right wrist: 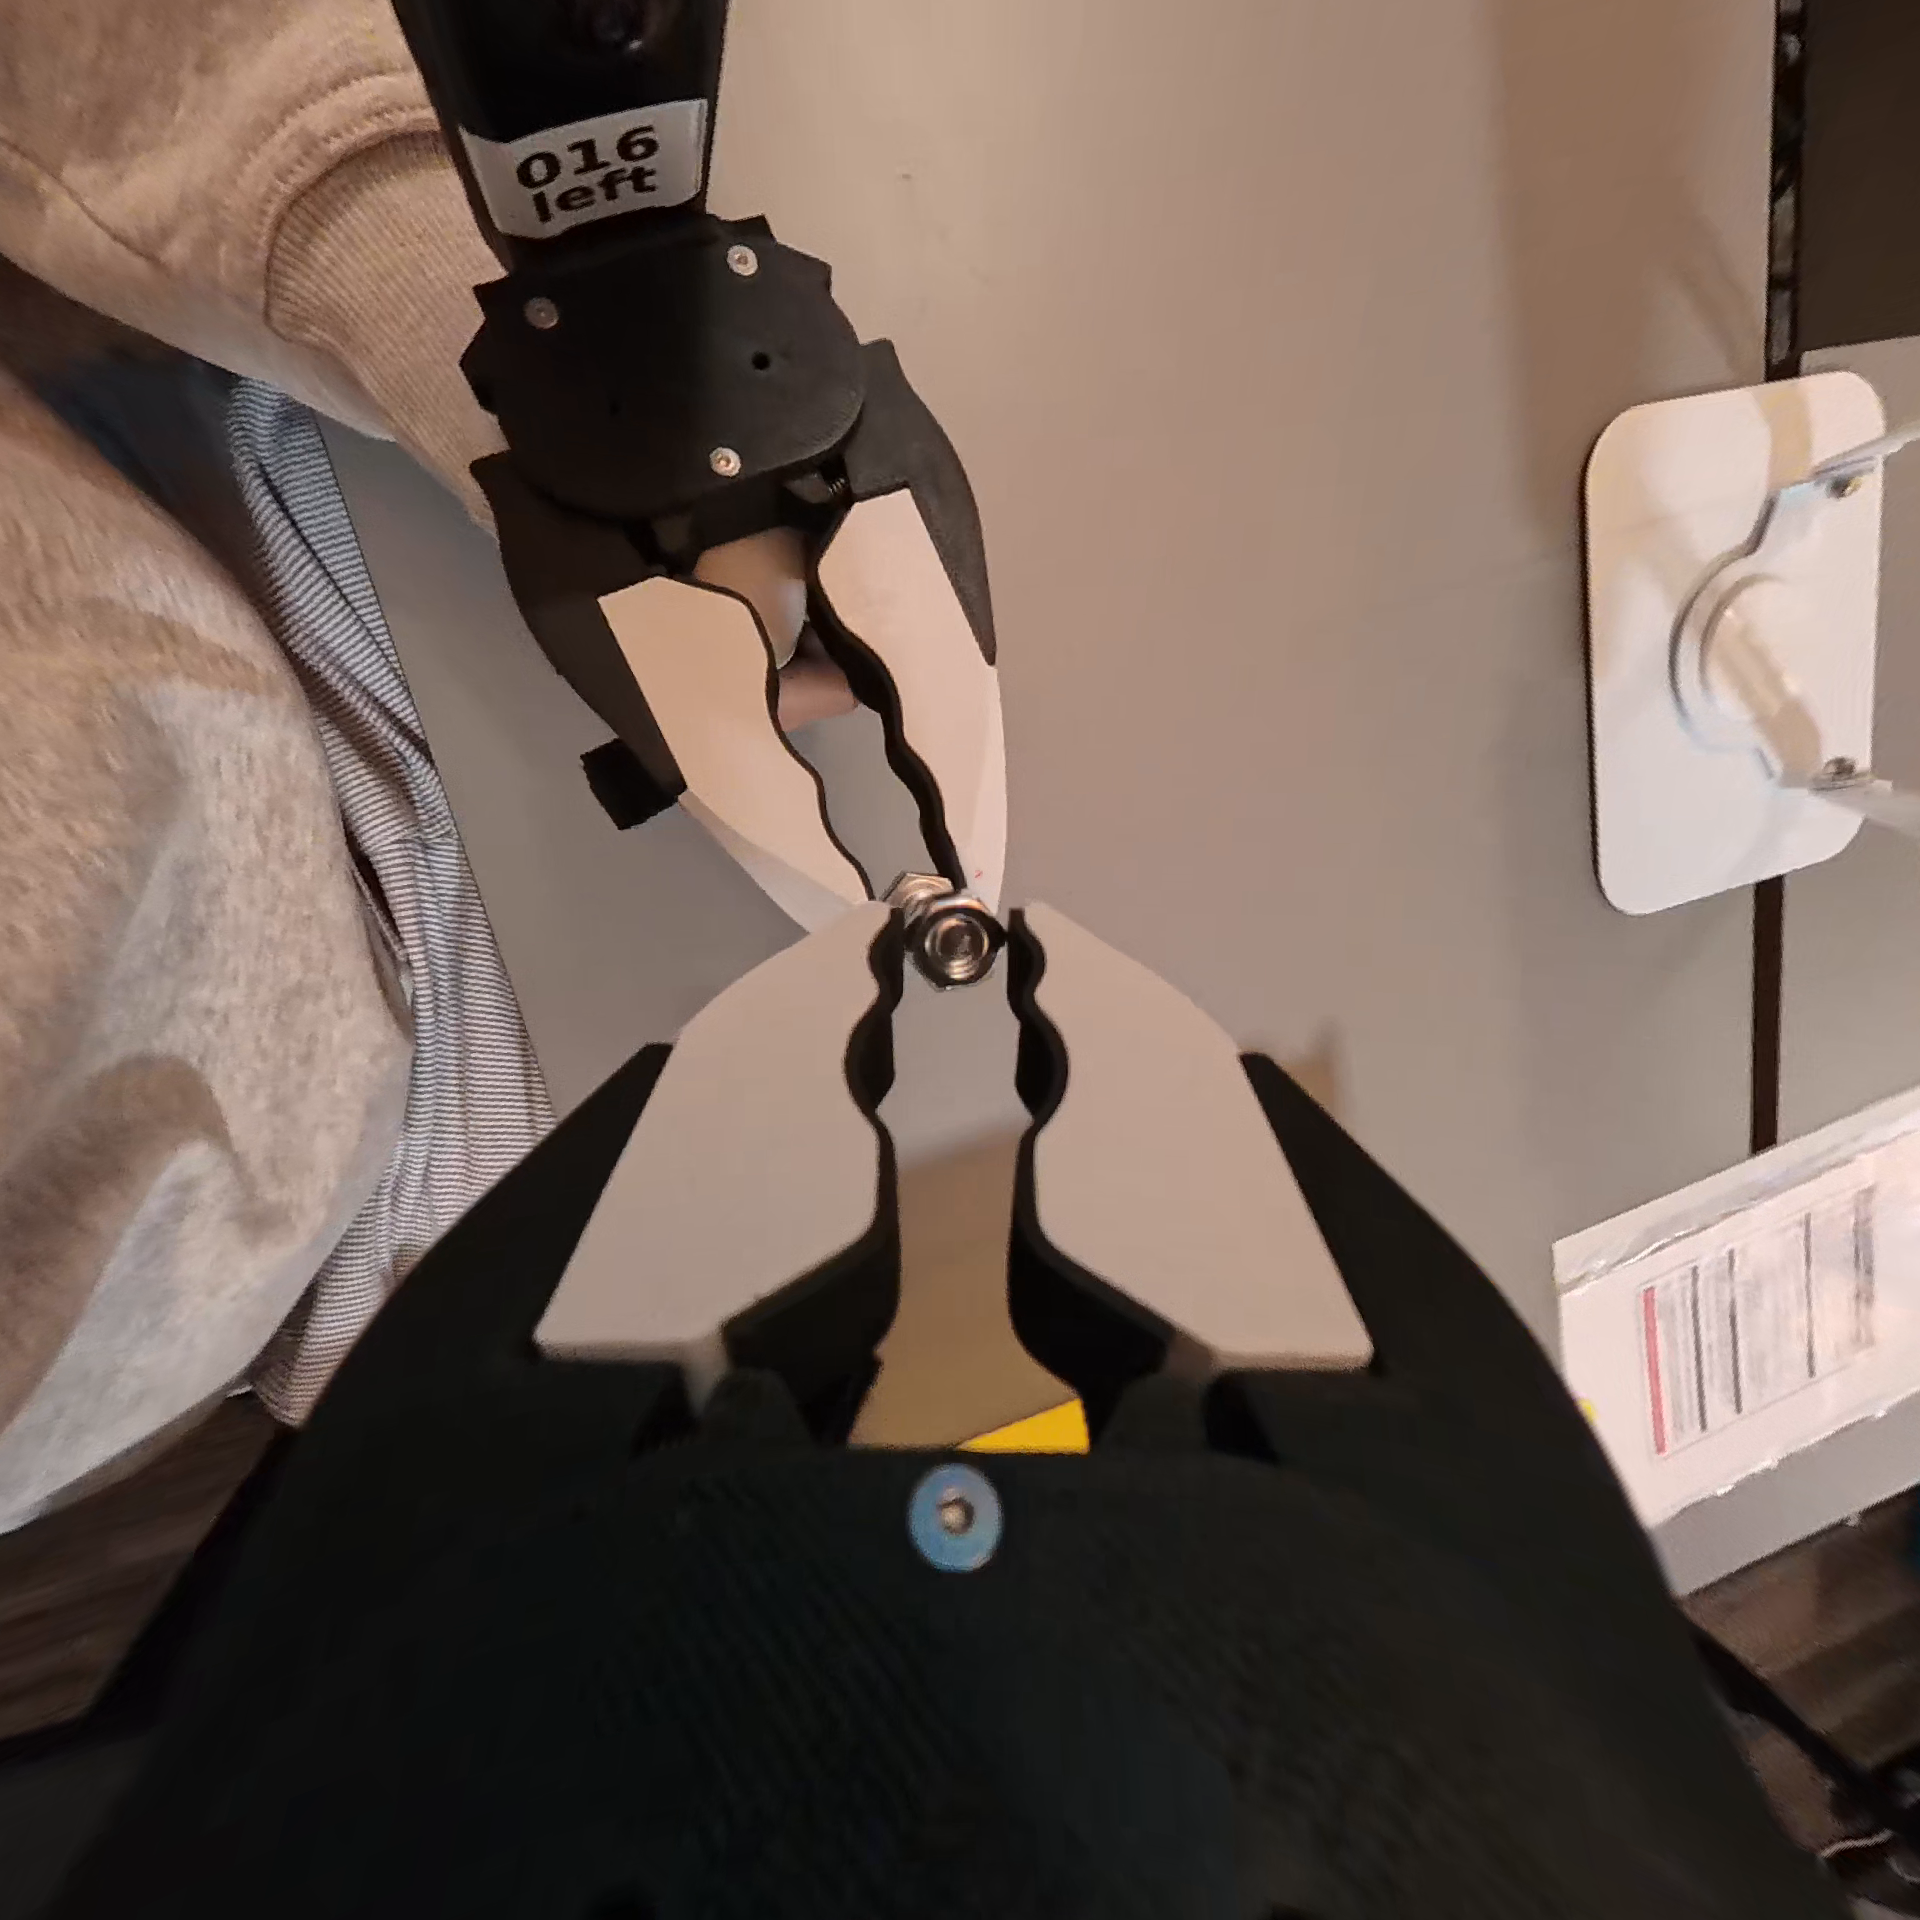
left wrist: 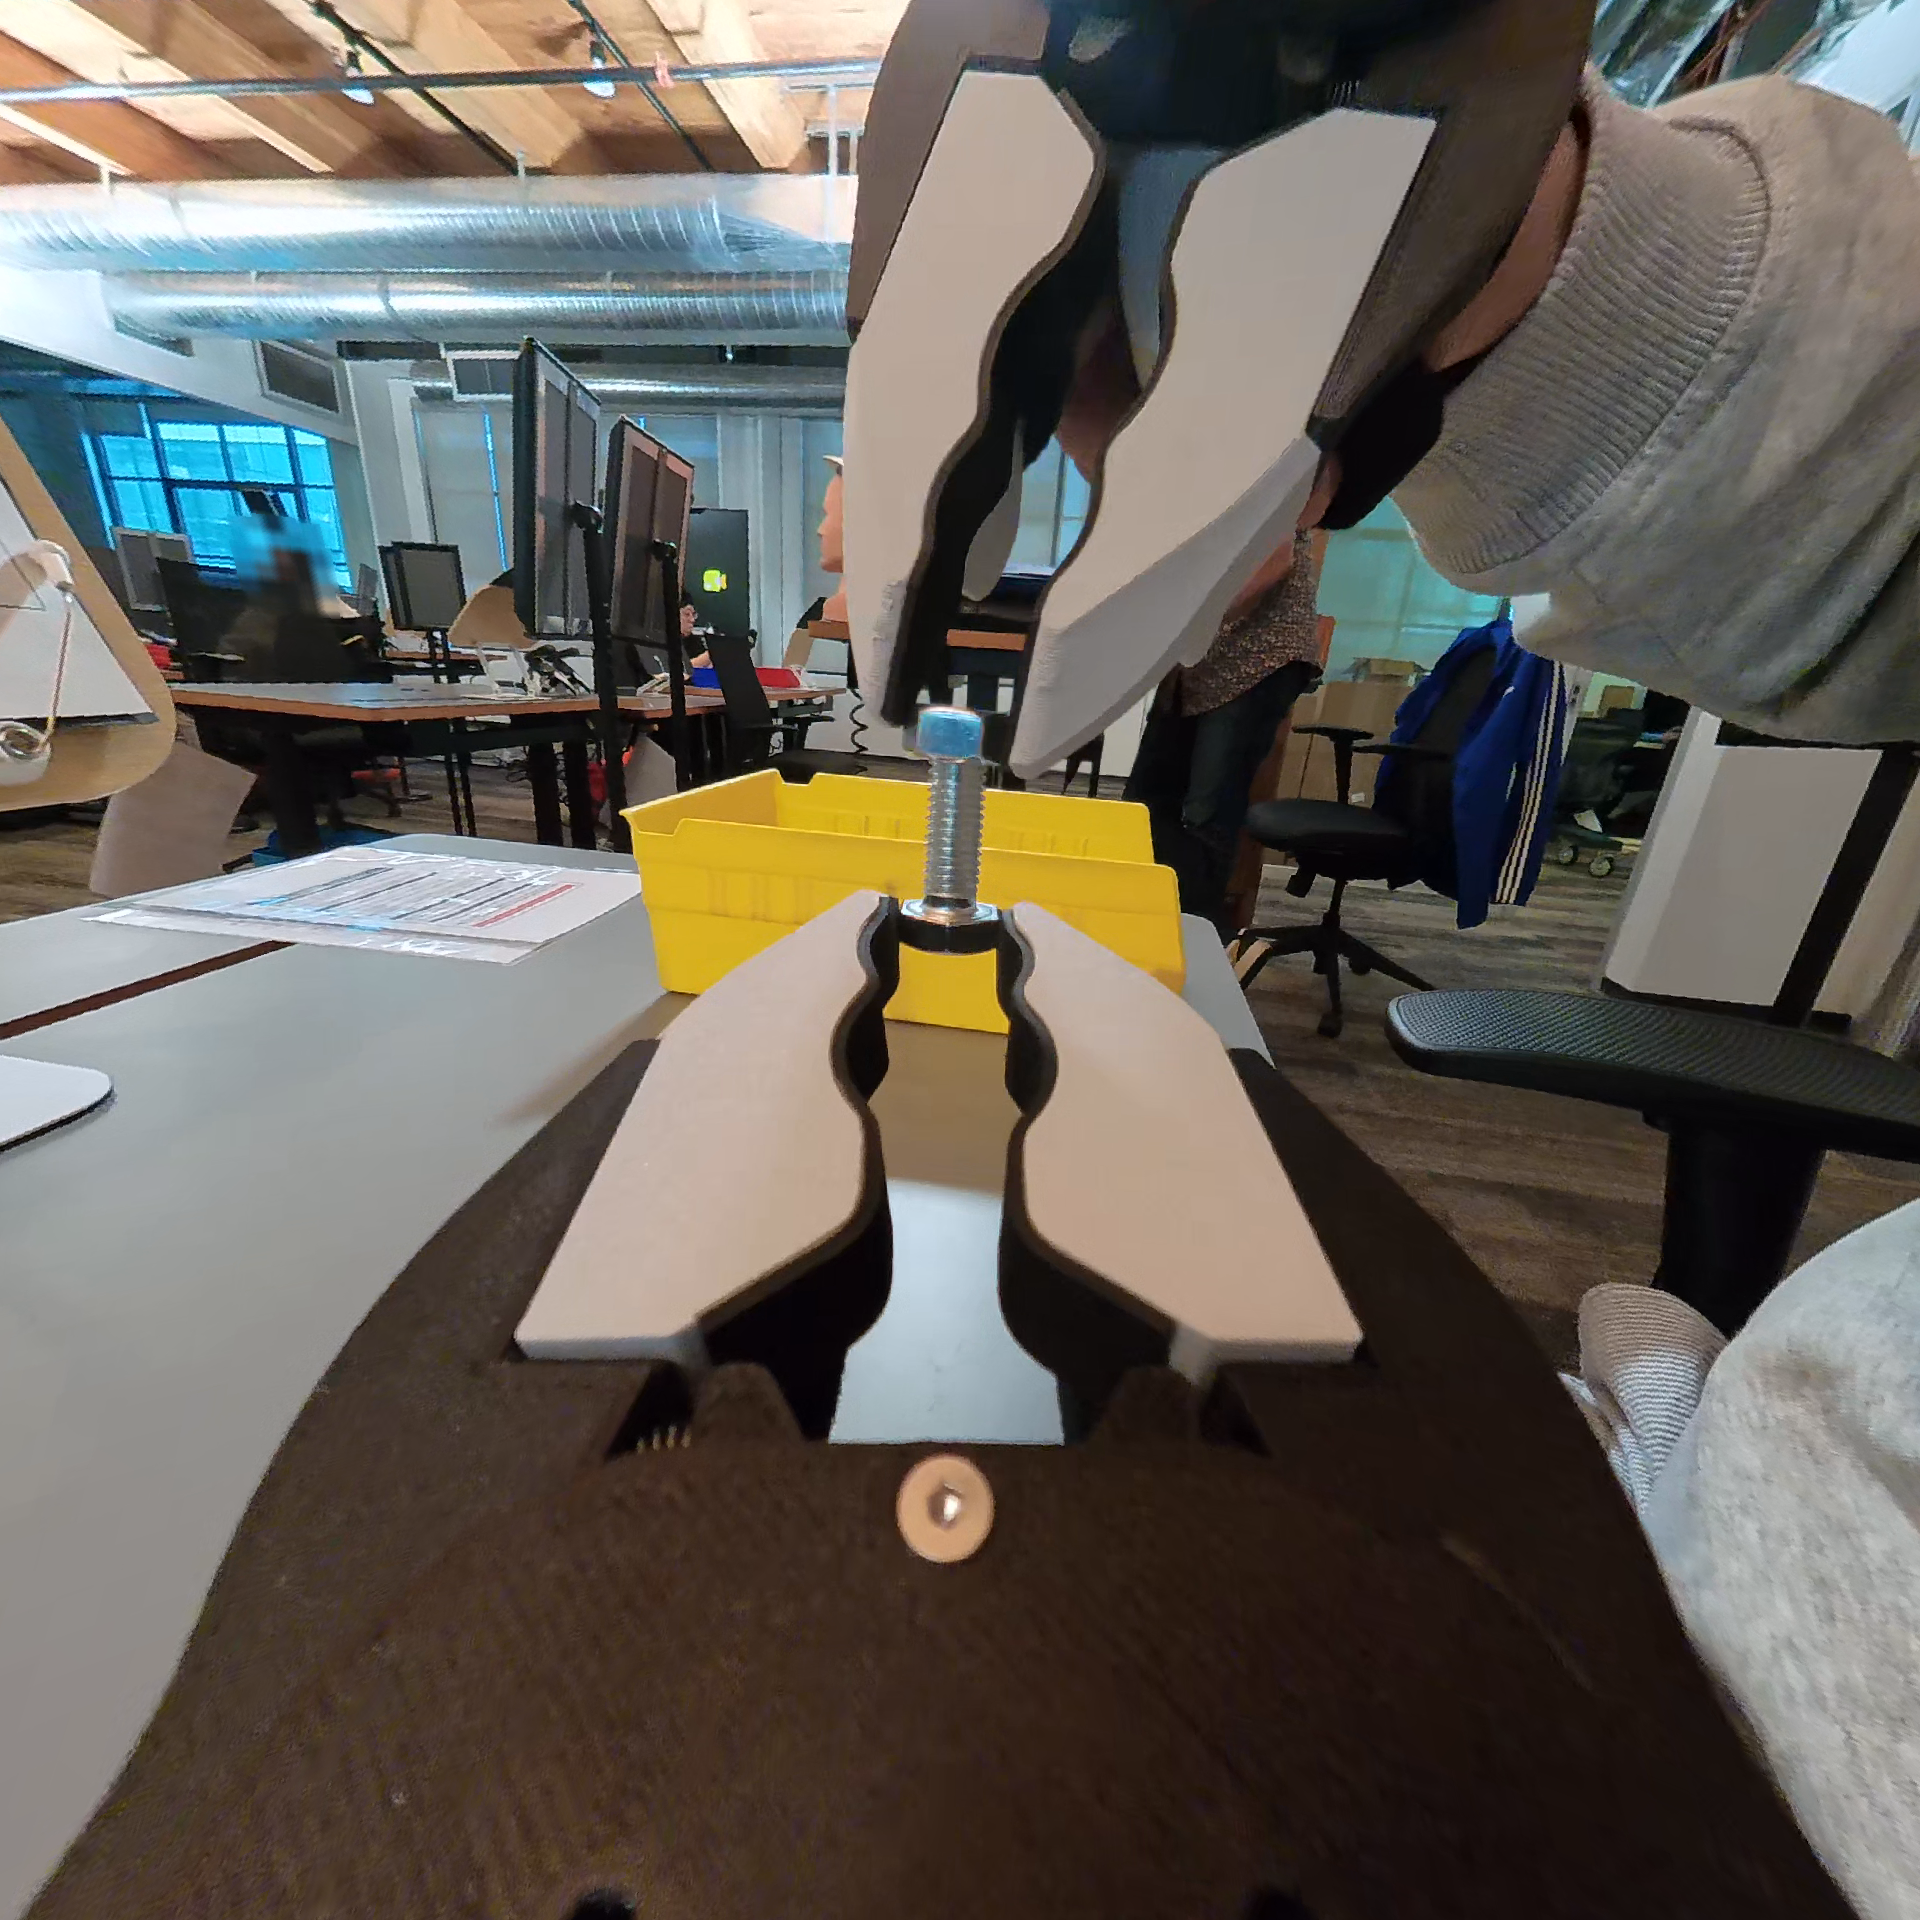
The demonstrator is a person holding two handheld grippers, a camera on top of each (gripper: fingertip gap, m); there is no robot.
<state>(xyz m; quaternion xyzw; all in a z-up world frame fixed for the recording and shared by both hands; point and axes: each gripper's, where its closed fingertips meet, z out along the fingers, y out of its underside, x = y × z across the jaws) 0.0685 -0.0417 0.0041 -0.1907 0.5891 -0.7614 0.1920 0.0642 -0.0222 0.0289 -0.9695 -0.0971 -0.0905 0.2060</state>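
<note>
Above the table [left wrist: 312, 1091], left tongs [left wrist: 948, 920] clenched the nut [left wrist: 948, 916] of an upright bolt [left wrist: 948, 821]; right tongs [left wrist: 951, 743] gaped around its head; small, rigid, probably slick steel.

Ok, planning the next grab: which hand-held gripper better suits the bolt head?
Right, likely: the right hand-held gripper straddles the bolt head, open; the left hand-held gripper is shut on the nut.

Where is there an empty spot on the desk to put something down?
The grey desk is bare between the paper sheet, the yellow bin and the white stand base. It is crowded in the middle, where the left hand-held gripper holds the bolt and the right hand-held gripper hangs above.
</note>
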